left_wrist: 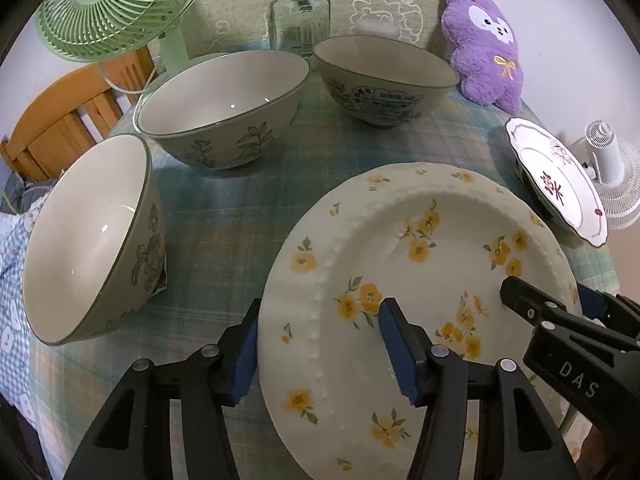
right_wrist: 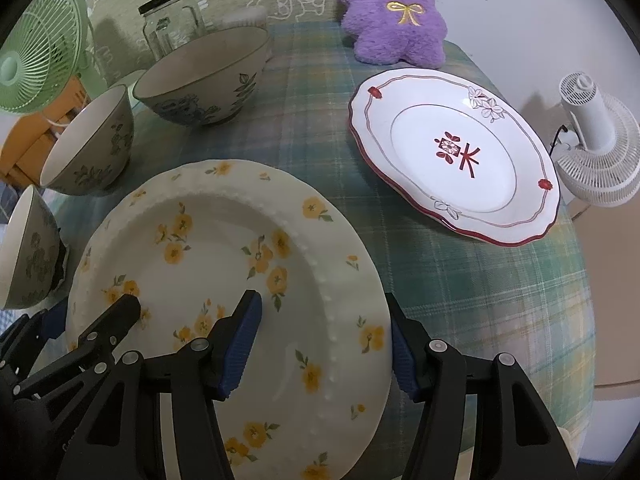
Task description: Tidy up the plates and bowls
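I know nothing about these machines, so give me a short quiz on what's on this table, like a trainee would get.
1. How many bowls are on the table?
2. True or false: the glass jar has its lid on.
3. Which plate's rim do the left claw and right claw straddle: A, the yellow-flowered plate; B, the red-rimmed plate?
Key: 1. three; 2. true; 3. A.
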A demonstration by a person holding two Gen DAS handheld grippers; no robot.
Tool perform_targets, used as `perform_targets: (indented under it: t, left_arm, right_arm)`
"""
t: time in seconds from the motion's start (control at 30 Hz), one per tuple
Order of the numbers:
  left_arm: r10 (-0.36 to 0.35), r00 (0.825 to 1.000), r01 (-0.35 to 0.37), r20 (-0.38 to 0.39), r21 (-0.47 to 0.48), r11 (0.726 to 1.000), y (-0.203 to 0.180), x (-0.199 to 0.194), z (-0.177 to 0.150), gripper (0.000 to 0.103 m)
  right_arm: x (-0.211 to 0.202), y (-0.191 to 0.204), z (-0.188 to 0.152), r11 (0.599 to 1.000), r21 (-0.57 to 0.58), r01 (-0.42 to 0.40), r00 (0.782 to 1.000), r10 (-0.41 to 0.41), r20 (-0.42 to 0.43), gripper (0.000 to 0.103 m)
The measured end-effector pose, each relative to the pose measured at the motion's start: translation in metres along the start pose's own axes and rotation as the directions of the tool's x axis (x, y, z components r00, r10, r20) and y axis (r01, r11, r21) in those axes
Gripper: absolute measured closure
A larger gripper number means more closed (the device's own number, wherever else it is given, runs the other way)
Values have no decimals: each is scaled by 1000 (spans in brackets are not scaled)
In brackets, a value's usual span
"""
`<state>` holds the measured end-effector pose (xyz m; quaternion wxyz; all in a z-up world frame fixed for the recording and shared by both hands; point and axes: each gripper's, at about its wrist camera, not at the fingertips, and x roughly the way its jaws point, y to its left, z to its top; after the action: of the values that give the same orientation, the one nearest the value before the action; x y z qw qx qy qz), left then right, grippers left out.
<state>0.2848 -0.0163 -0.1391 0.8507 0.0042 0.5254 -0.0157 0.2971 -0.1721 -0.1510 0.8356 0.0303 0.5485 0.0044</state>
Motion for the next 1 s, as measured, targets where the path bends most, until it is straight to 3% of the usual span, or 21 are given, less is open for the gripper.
perform_targets:
  t: [0.43, 1.0]
  left_arm:
    - [2, 1000, -2, -9, -1, 1000, 5, -11, -1, 47]
    - [41, 998, -39, 39, -47, 998, 3, -50, -7, 47]
  right_arm:
    - [-11, 1, -3, 1000, -15, -15, 1000, 15, -9, 43]
    - [-47, 2, -4, 997, -62, -51, 998, 53, 27, 43]
